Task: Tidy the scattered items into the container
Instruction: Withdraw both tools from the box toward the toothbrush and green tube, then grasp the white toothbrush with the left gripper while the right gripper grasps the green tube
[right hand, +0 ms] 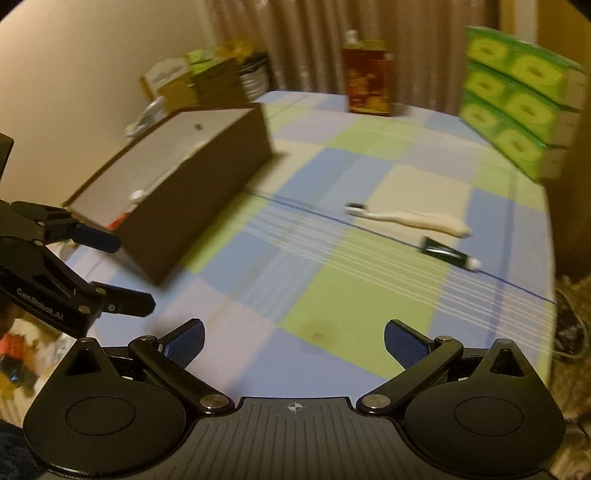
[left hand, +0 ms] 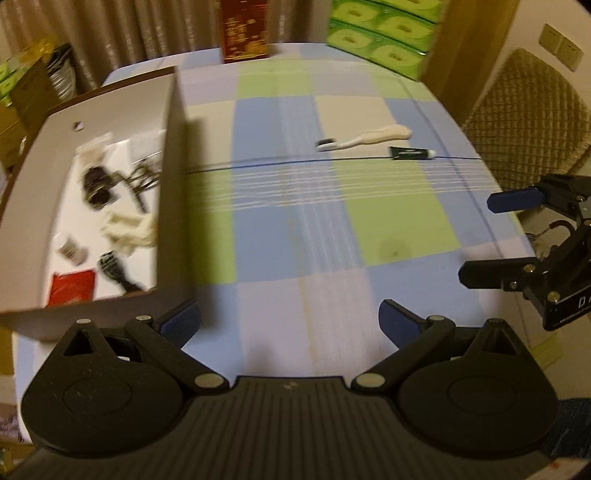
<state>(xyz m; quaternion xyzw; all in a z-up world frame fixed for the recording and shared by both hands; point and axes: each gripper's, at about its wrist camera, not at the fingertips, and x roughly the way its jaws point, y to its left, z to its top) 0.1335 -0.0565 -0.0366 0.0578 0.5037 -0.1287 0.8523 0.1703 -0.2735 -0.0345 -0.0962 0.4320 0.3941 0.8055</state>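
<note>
A cream toothbrush (left hand: 365,138) (right hand: 406,218) and a small dark green tube (left hand: 412,152) (right hand: 448,254) lie on the checked tablecloth at the far right. An open box (left hand: 173,155) (right hand: 207,177) with white inner walls stands at the left and holds several small items. My left gripper (left hand: 290,325) is open and empty, low over the cloth beside the box's near corner; it also shows in the right wrist view (right hand: 122,273). My right gripper (right hand: 293,341) is open and empty above the cloth; it shows in the left wrist view (left hand: 480,236) at the table's right edge.
A red carton (left hand: 245,29) (right hand: 367,75) and stacked green tissue packs (left hand: 384,33) (right hand: 517,99) stand at the table's far edge. A woven chair (left hand: 528,110) is past the right edge. Boxes are piled beyond the left side (right hand: 207,81).
</note>
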